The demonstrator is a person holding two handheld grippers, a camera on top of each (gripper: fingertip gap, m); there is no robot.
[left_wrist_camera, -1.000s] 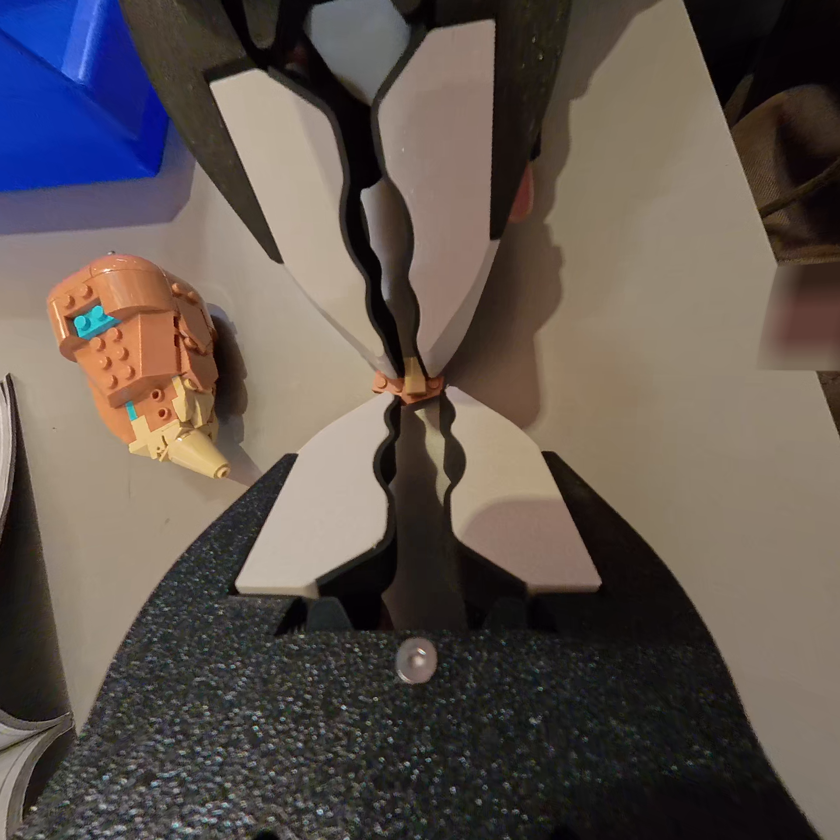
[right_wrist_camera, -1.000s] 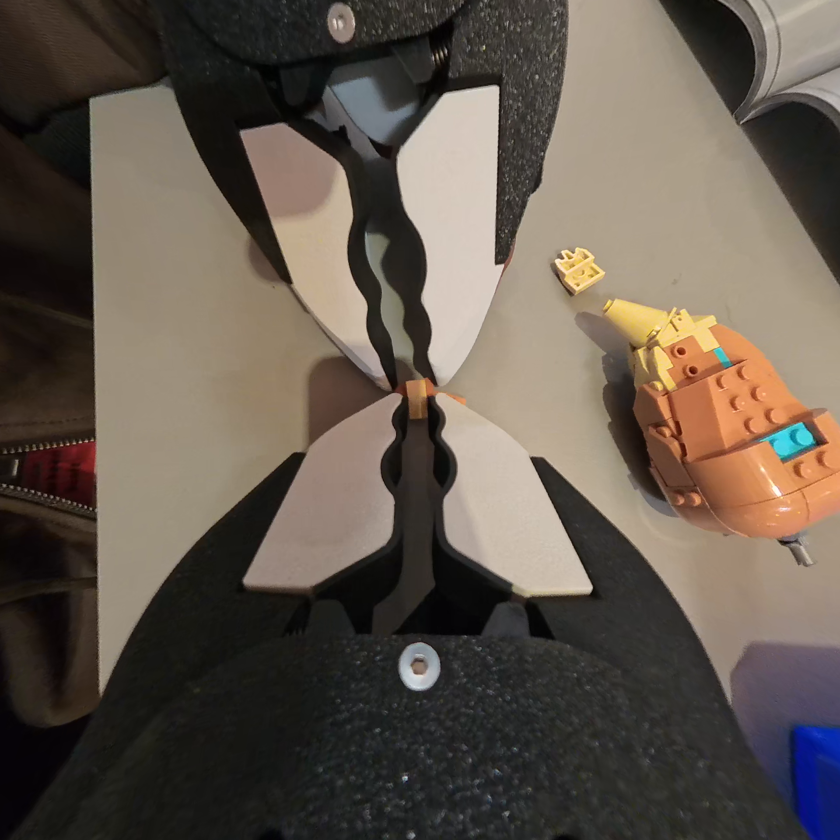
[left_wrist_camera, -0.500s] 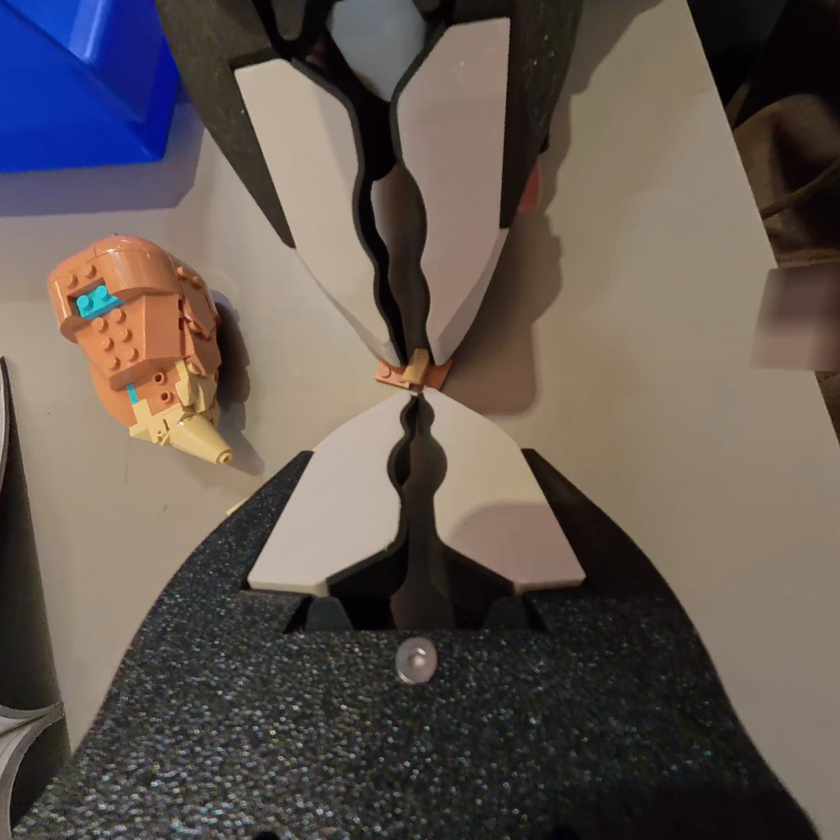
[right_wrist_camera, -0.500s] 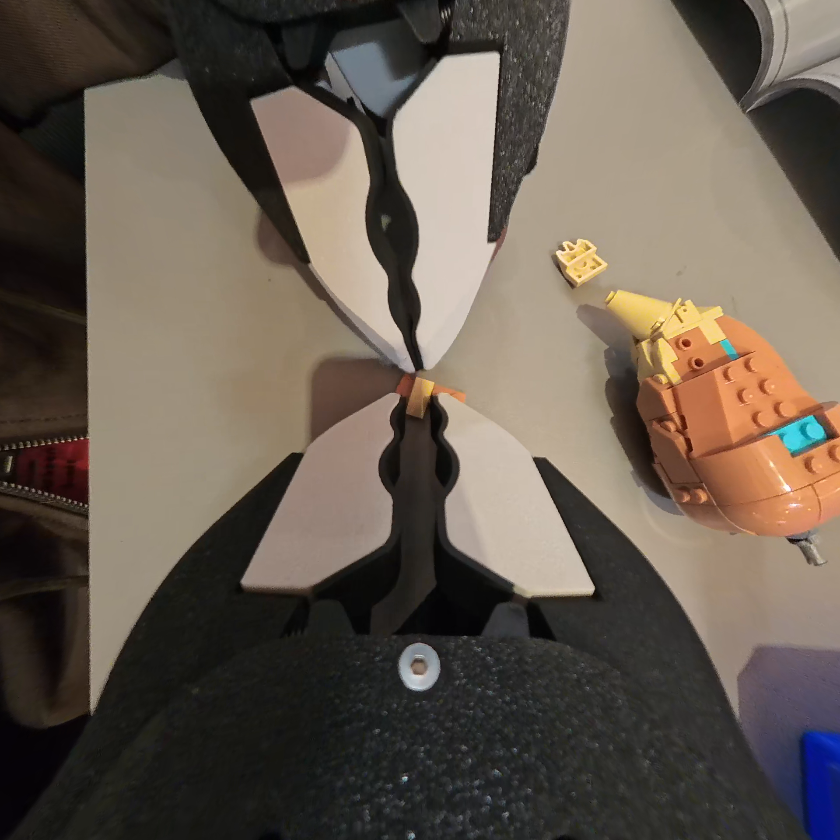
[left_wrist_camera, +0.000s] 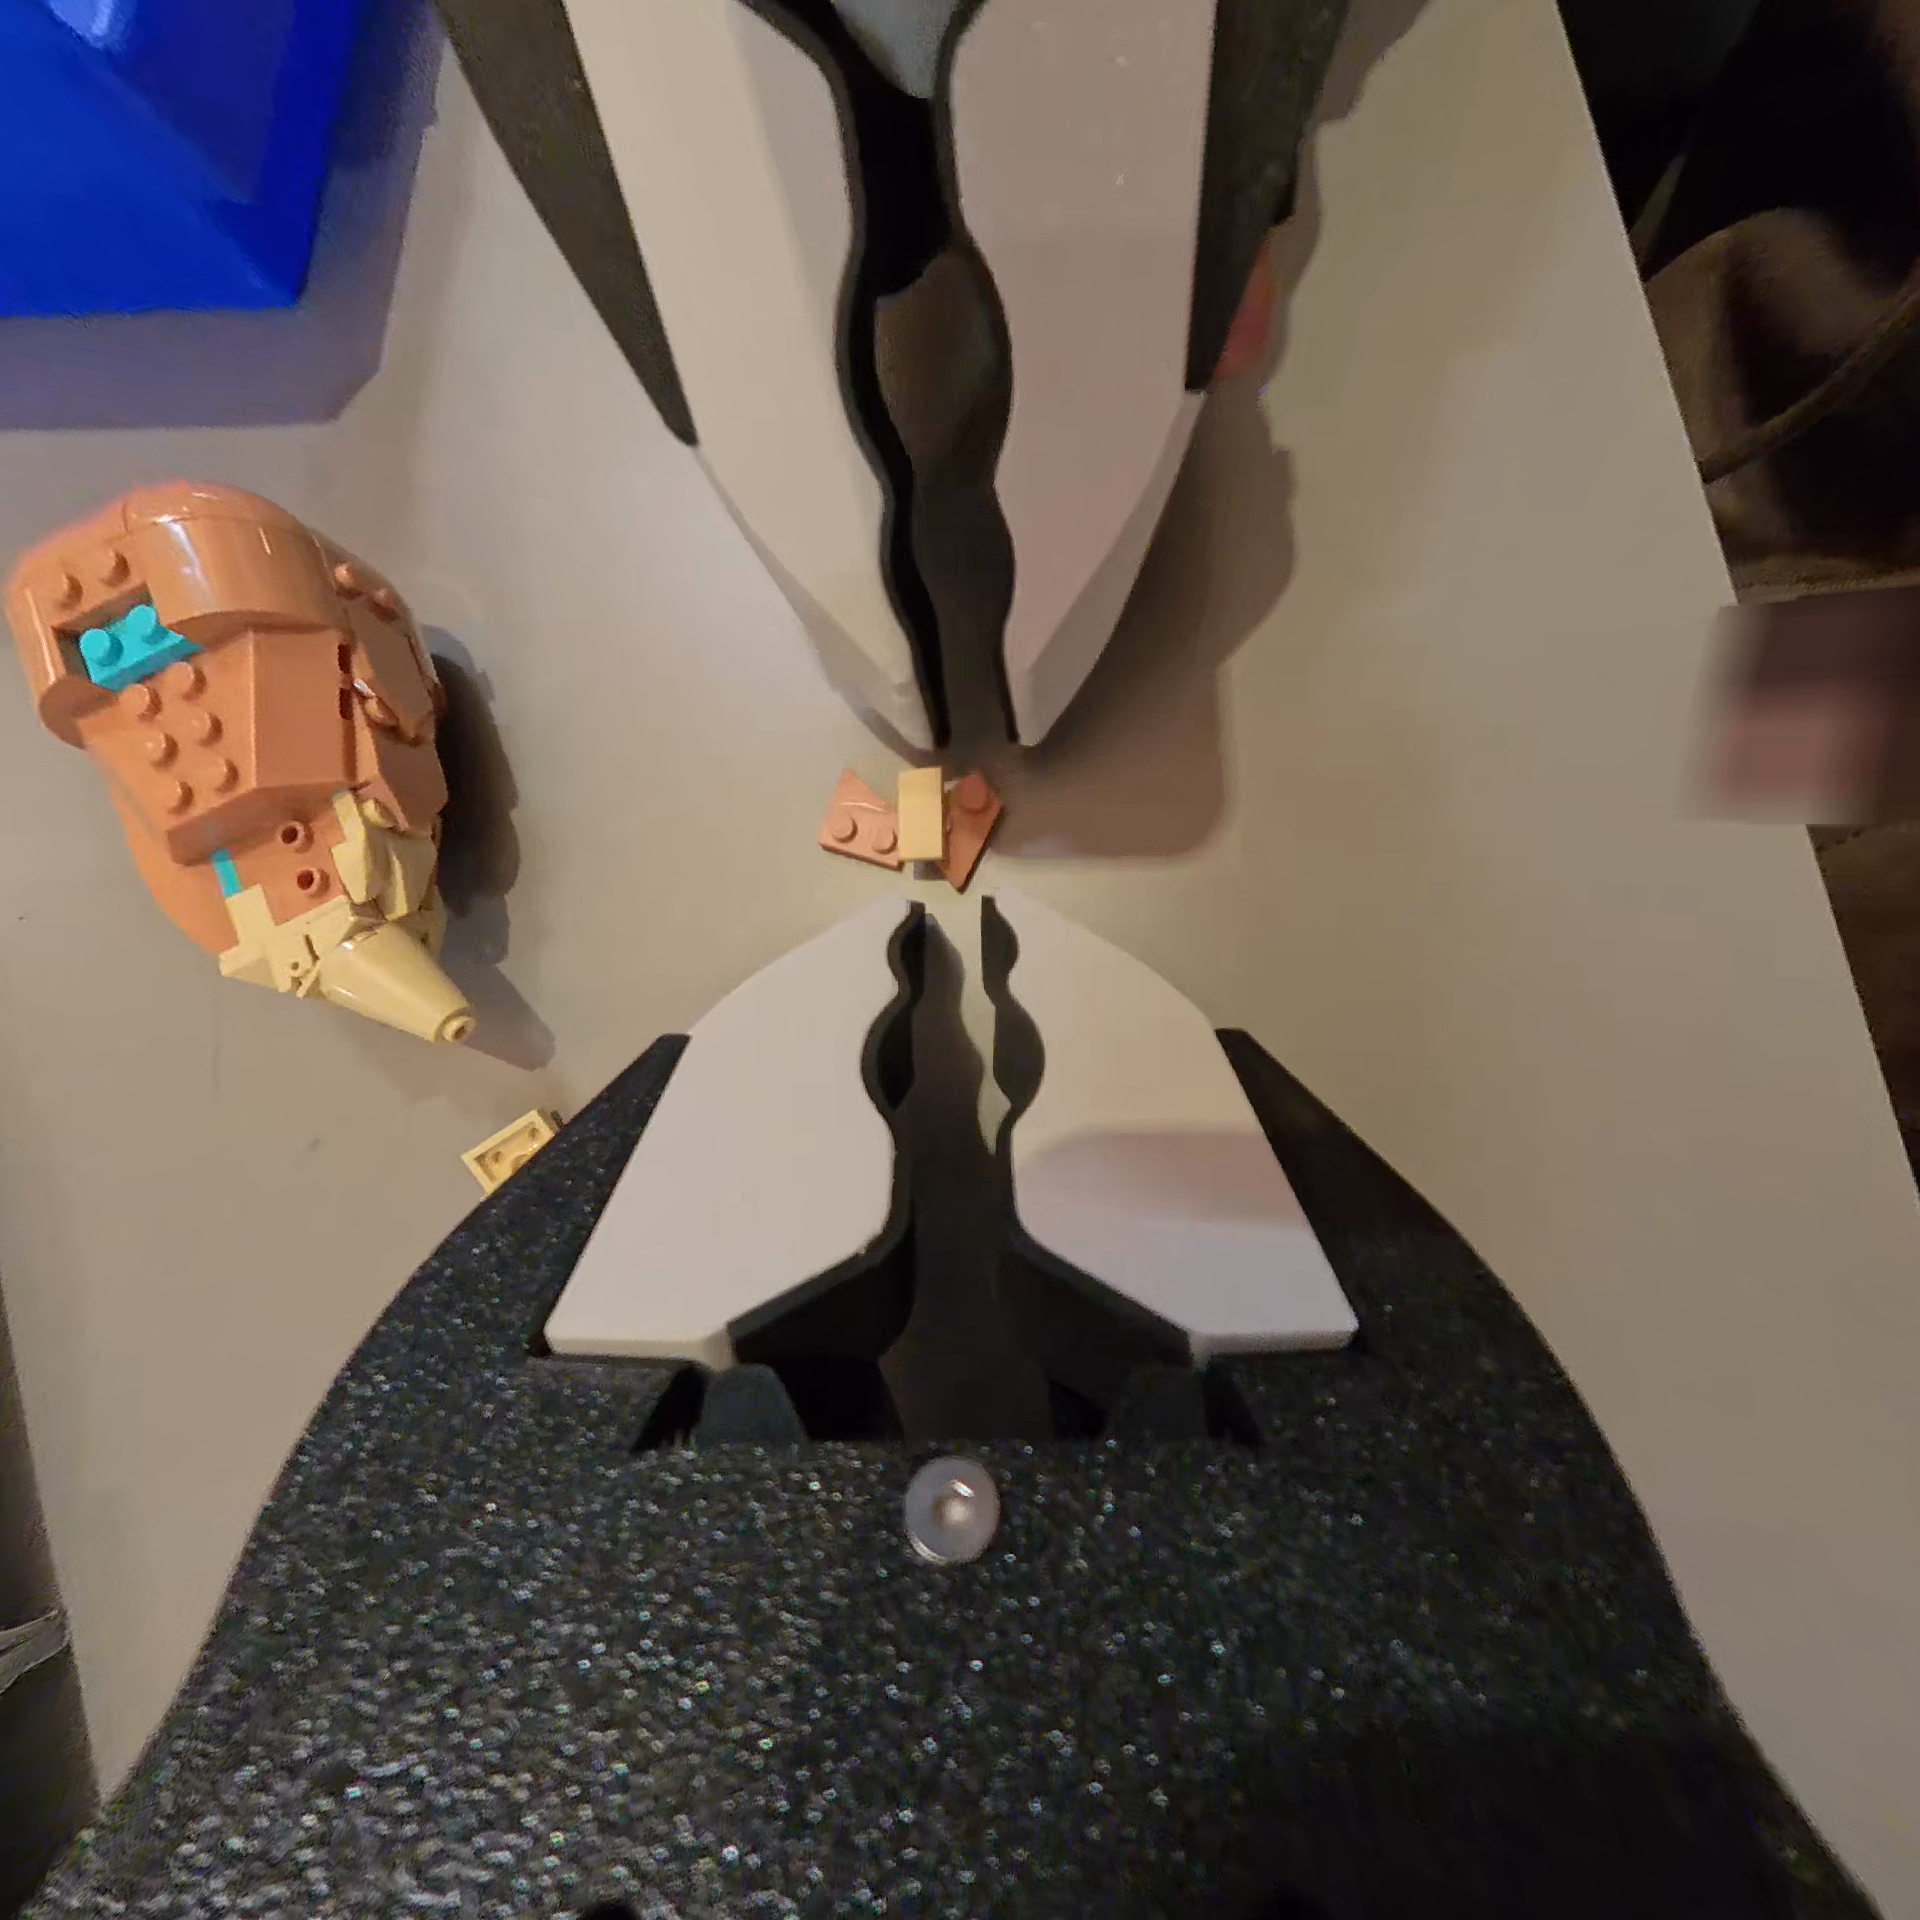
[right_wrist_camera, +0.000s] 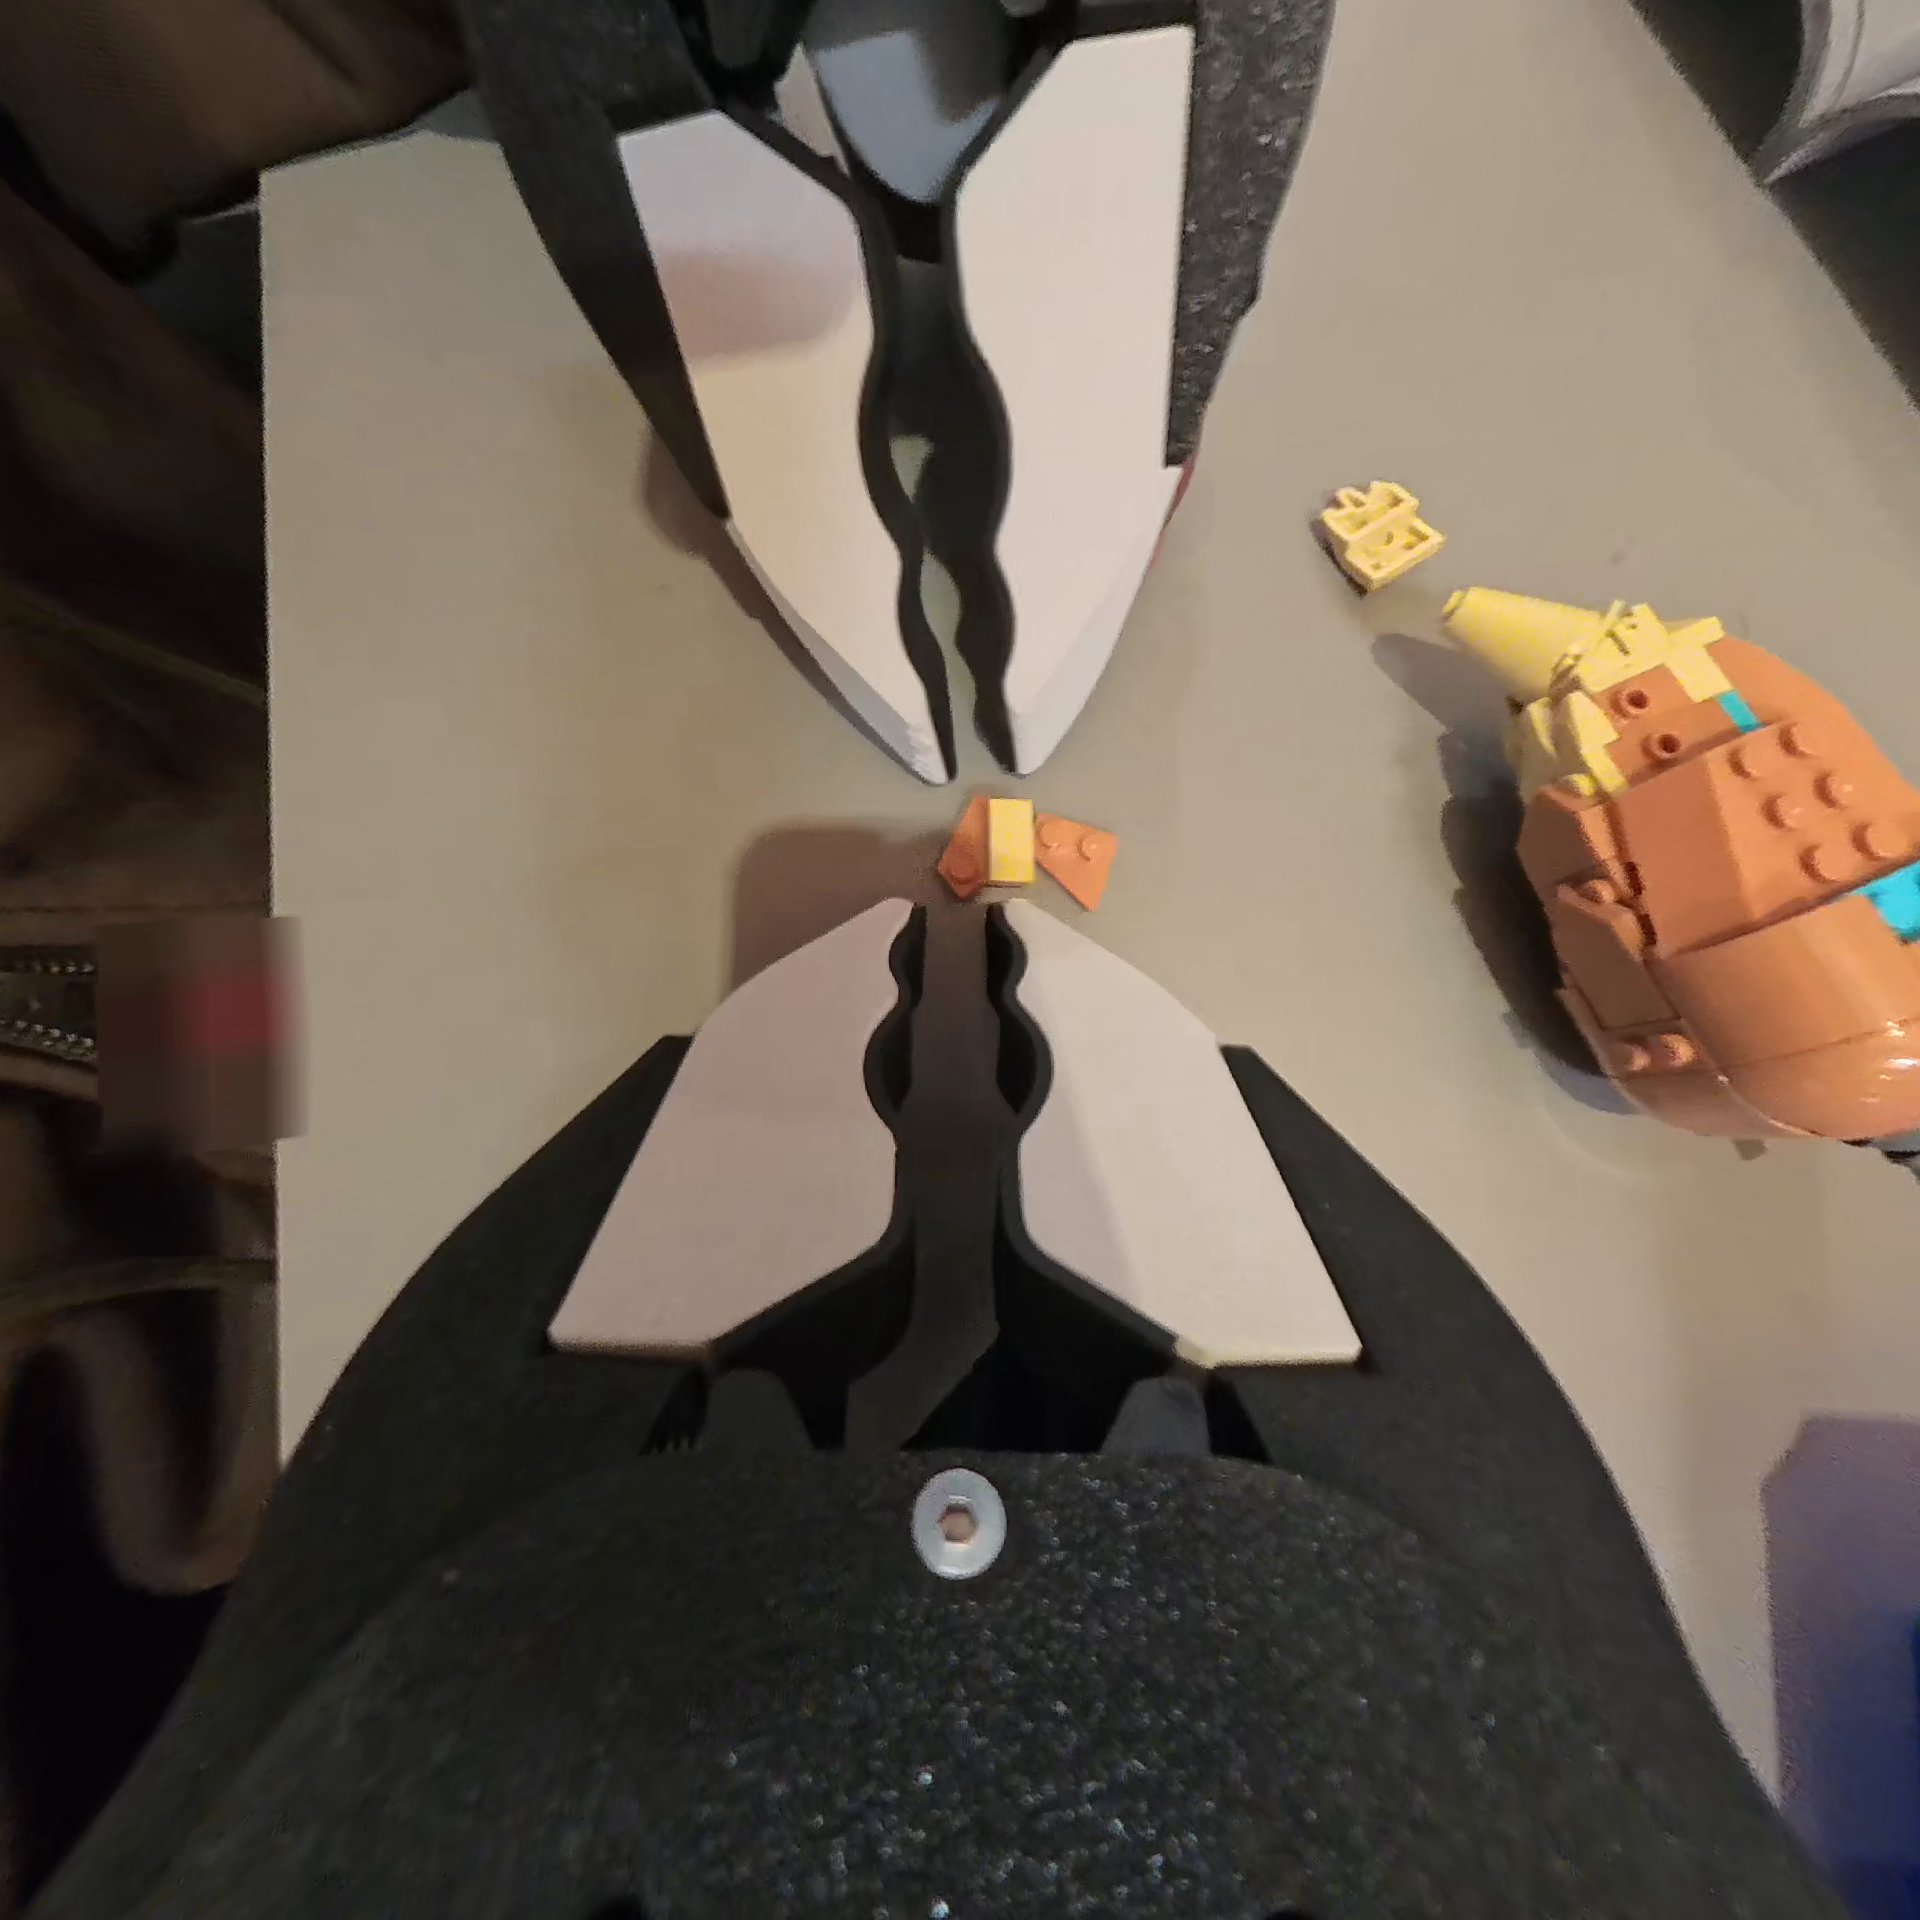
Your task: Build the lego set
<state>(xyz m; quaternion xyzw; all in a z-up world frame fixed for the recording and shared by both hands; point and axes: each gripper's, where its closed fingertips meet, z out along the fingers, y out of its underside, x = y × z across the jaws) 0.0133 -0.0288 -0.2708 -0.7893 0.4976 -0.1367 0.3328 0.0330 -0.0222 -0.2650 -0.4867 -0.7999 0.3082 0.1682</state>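
We're pausing mid sub-assembly: small brown-and-tan piece (left_wrist_camera: 912, 828) lying free, both claws slightly parted, empty. Next: regrip, carry toward body (left_wrist_camera: 234, 727) at 9 o'clock.

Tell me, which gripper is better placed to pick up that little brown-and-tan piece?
Left, narrowly: the left gripper has open tips lined up with the piece; the right gripper sits off-centre.

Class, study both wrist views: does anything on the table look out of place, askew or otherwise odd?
Mostly tidy. The large brown brick model lies tipped on its side, tan cone snout along the grey table. A small brown-and-tan sub-assembly sits askew between both grippers, gripped by neither. One loose tan piece lies beside the snout.
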